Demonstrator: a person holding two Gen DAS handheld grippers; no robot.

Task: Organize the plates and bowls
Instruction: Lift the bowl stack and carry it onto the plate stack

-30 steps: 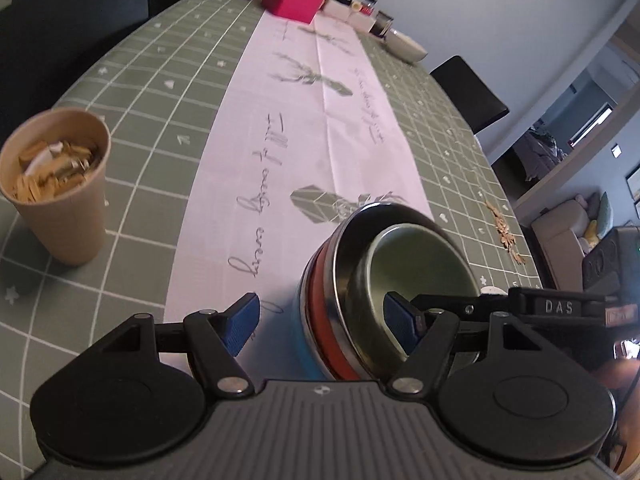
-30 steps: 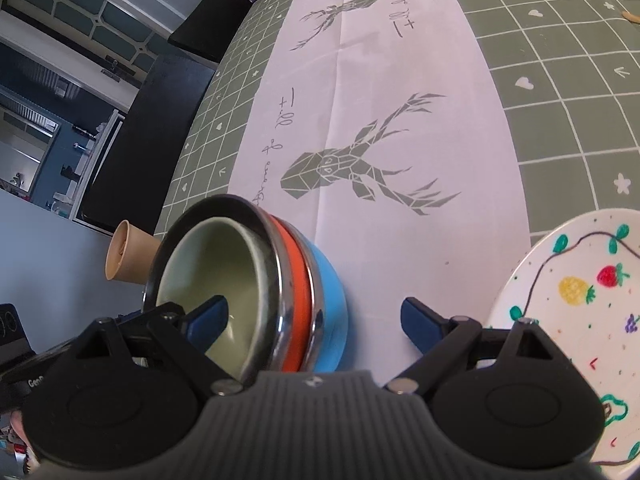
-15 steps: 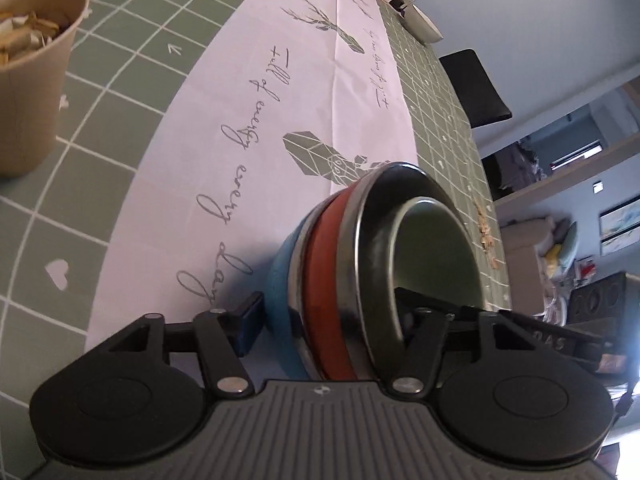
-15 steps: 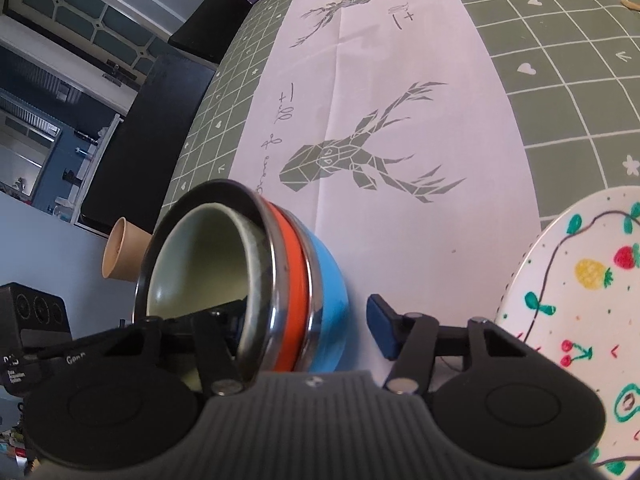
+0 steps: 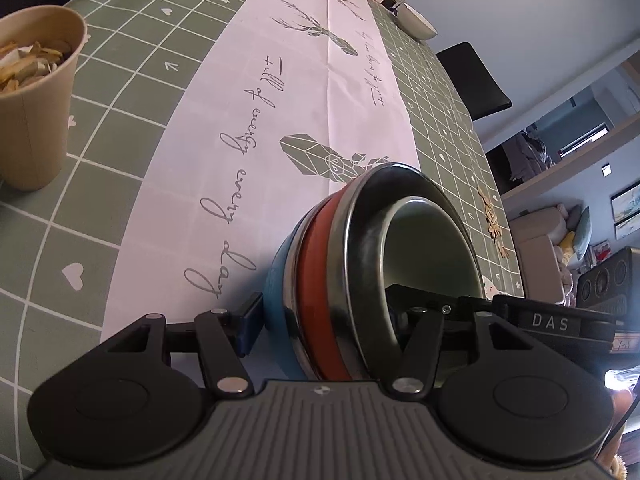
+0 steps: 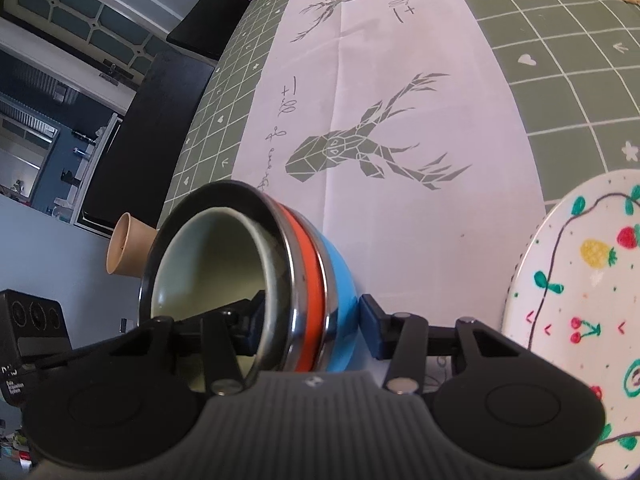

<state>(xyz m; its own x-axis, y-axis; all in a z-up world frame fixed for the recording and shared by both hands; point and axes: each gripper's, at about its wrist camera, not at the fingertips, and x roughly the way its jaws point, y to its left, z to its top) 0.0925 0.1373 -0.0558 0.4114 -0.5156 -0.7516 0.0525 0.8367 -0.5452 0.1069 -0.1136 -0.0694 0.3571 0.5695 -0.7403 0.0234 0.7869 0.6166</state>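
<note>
While my left gripper [image 5: 324, 322] has one pad against the blue outer wall of the bowl stack [image 5: 360, 276] and the other reaching inside the pale green inner bowl [image 5: 432, 256], I judge the hold to be a pinch across all the nested walls at once. My right gripper [image 6: 312, 322] straddles the opposite side of the same stack the same way, jaws closing, one finger inside the green bowl and the other pad just touching the blue shell; whether it presses firmly yet I cannot tell.

Nested bowls worry me most: blue, orange [image 6: 310, 280], steel-rimmed and green sit loosely inside each other, tipped on edge on the white runner [image 5: 280, 128]. If my two pinches squeeze unevenly, the inner green bowl could slide out or the shells could shift apart. Smooth curved walls give my pads little to bite, so a lift could let the stack rotate and drop.

Just beside my right fingers lies the painted plate [image 6: 580, 288]; a swing of the stack might knock its rim. Farther off on my left stands a paper cup [image 5: 34, 96] of scraps, which a wide sweep could topple across the green tablecloth [image 5: 120, 80].
</note>
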